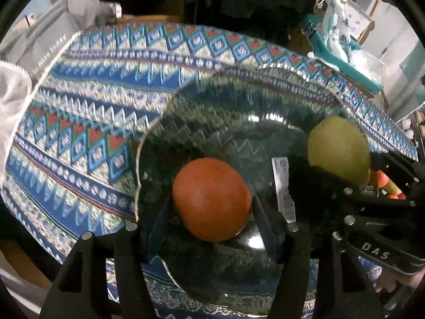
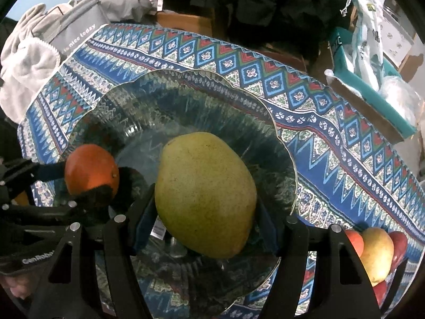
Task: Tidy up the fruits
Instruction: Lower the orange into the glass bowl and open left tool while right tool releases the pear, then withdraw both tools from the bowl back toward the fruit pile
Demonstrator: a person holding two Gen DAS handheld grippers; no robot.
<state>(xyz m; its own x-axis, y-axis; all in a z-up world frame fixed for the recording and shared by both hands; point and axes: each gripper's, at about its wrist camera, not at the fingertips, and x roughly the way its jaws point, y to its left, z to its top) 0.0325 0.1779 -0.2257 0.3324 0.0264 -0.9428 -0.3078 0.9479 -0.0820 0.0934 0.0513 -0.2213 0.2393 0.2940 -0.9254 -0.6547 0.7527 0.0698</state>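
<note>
Both wrist views steeply over plate (image 1: 148,143)

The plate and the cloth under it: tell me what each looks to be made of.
The plate looks like clear glass, glossy: the cloth's pattern shows through it, bright glints sit on its surface and its scalloped rim catches light; clear plastic can't be ruled out. The cloth looks like a printed or woven fabric, matte, with a blue, red and green geometric pattern and no glare.

An orange (image 1: 211,199), round and matte, lies low in the middle of the left wrist view on a clear scalloped glass plate (image 1: 239,90). A yellow-green pear (image 2: 204,194), lightly speckled, lies on its side mid-frame in the right wrist view, apparently resting on the same plate, apart from the orange.
</note>
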